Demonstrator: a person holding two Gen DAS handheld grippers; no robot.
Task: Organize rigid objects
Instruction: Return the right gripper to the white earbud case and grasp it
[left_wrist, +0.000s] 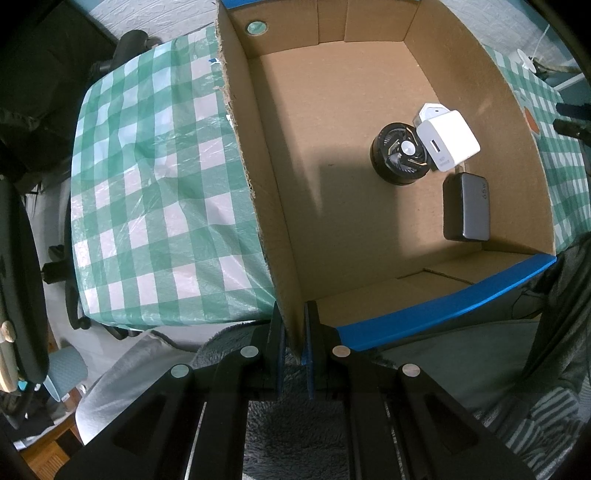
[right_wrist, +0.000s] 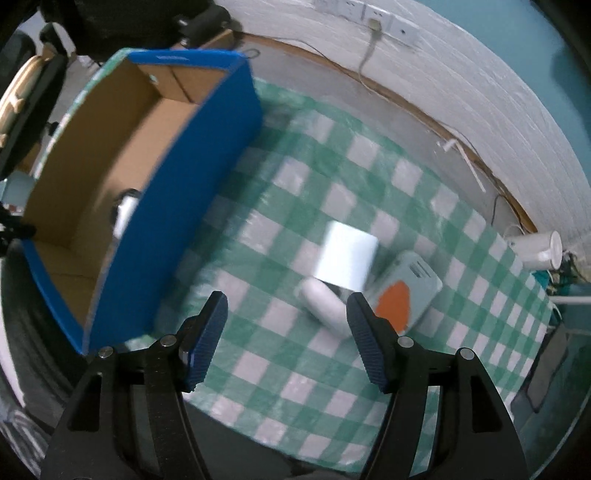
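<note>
An open cardboard box (left_wrist: 332, 229) with blue outer walls stands on the green-checked tablecloth. My left gripper (left_wrist: 294, 332) is shut on the near corner of the box's wall. Inside lie a round black fan (left_wrist: 400, 153), a white charger cube (left_wrist: 448, 140) leaning on it, another white piece (left_wrist: 430, 110) behind, and a black power brick (left_wrist: 466, 208). My right gripper (right_wrist: 286, 306) hangs open above the cloth, right of the box (right_wrist: 177, 192), with nothing between its fingers. Just beyond it lie a white block (right_wrist: 347, 258), a white oval case (right_wrist: 323, 302) and a pale blue case with an orange patch (right_wrist: 406, 291), all blurred.
The checked cloth (left_wrist: 155, 192) covers the table left of the box. A white jug-like thing (right_wrist: 537, 249) stands at the table's far right corner. A white wall with sockets and cables (right_wrist: 373, 22) runs behind. Dark chairs (left_wrist: 22, 258) and a fleecy garment (left_wrist: 288, 424) are at the near edge.
</note>
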